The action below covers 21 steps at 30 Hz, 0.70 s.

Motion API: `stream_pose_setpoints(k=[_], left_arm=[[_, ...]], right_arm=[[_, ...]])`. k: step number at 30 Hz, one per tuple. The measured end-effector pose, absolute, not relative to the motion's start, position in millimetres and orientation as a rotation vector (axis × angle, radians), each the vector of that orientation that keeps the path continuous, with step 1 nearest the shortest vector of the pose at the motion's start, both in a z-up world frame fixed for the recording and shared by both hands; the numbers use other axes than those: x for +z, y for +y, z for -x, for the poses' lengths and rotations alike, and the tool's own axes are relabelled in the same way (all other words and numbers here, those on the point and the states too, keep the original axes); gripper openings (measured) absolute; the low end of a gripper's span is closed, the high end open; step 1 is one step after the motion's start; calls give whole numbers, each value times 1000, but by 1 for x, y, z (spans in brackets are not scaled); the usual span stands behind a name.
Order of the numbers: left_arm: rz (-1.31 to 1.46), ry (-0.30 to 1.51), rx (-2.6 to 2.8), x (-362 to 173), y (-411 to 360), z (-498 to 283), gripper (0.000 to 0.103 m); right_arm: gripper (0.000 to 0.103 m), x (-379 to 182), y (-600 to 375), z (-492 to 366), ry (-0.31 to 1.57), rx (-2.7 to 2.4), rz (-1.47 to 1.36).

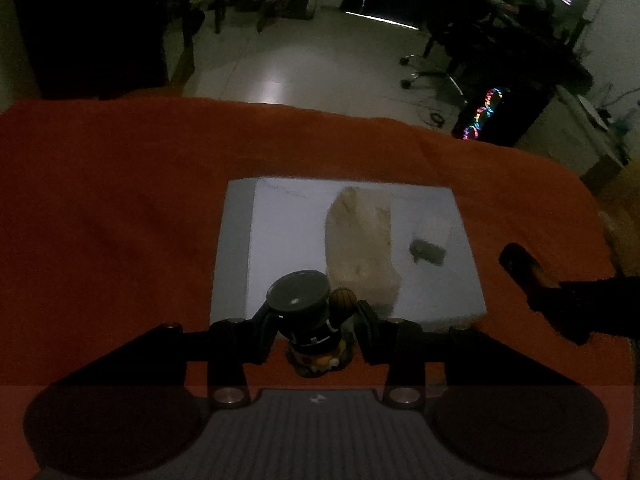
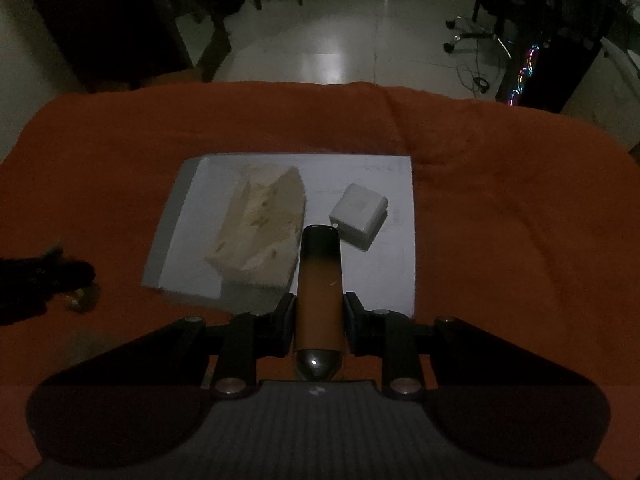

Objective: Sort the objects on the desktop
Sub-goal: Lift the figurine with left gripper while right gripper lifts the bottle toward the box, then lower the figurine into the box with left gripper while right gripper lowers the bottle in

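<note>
While the room is dim and fine detail is hard to read, the layout is plain enough: an orange cloth covers the tabletop, and a white sheet of paper lies flat on it near the middle.

Furthest left, the left gripper is pinching a small figurine between its pads, with the round dark base pointing away from the camera and the painted head hanging toward it. It looks like hard moulded plastic: light, rigid, and lumpy, so the narrow body between base and head is the sensible place to hold it. The glossy paint may be slick, and thin parts could snap if squeezed.

On the paper, a pale crumpled wad, seemingly tissue or a soft wrapper, lies left of centre. It should weigh almost nothing and collapse under the pads, so a pinch on its thickest fold would serve best.

Next, the right gripper is clamped on a slim cylinder, amber fading to black at the far end, with a shiny rounded metal tip near the camera. It is smooth and stiff, likely to slide or swivel unless held around its middle, as it is.

Right of the cylinder's far end, a white square charger rests on the paper. It is compact, hard and fairly dense for its size; its flat opposite faces offer a secure hold.
</note>
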<state>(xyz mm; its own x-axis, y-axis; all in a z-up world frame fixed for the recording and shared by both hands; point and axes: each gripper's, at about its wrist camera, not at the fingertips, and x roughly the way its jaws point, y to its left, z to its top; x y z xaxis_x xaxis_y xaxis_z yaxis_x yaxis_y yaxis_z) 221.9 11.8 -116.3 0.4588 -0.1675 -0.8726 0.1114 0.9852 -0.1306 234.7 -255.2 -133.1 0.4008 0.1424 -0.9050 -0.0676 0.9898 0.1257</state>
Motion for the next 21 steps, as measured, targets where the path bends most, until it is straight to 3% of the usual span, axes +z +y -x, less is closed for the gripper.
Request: stream_pose_setpoints(k=[8,21], left_arm=[[5,1014,-107,-119,7,-156,36],[-31,1059,-174,-158,-7,-101,36]], right_arm=[[28,-123,-241,-175,1153,147,-112],[28,-145,-220,-126,1124,154,-148]])
